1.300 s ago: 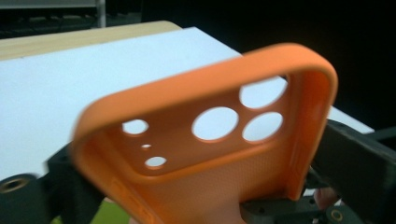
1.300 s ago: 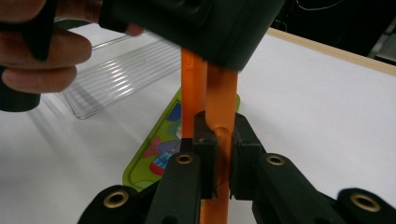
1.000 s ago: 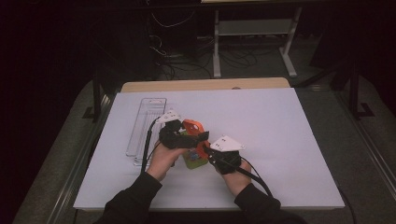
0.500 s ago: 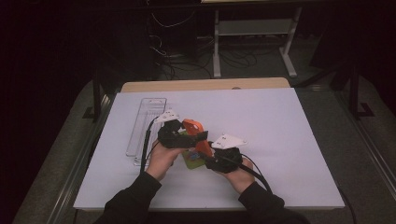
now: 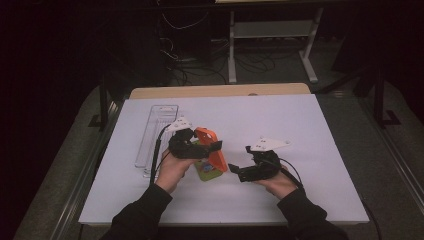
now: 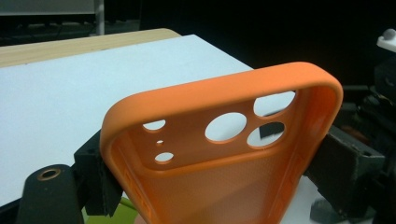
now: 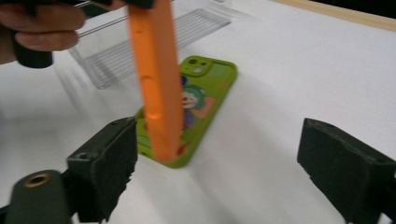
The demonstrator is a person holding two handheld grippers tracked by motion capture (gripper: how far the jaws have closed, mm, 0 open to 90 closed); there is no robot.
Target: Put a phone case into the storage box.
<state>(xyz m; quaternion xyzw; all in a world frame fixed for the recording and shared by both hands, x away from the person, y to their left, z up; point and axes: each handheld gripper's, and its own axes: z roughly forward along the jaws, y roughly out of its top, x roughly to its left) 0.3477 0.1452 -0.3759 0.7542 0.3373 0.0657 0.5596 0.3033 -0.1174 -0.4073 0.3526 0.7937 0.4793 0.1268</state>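
Observation:
An orange phone case (image 5: 205,135) stands on end, tilted, over a green phone case with a cartoon clown (image 5: 206,171) that lies flat on the white board. My left gripper (image 5: 215,146) is shut on the orange case (image 6: 224,93), one jaw on each long side. My right gripper (image 5: 237,172) sits to the right of both cases, a short gap away. Its jaws have just been opening and stand wide in the right gripper view (image 7: 224,172), with nothing pressed between them. Beyond them are the orange case's edge (image 7: 156,79) and the green case (image 7: 205,88).
A clear plastic tray (image 5: 152,132) lies on the left part of the white board (image 5: 300,125), just behind my left hand. A wooden table edge (image 5: 220,91) runs along the back. Dark floor, cables and a metal stand lie beyond.
My right gripper let go of the orange case's lower end, opened and drew away to the right. The left gripper kept the case in place.

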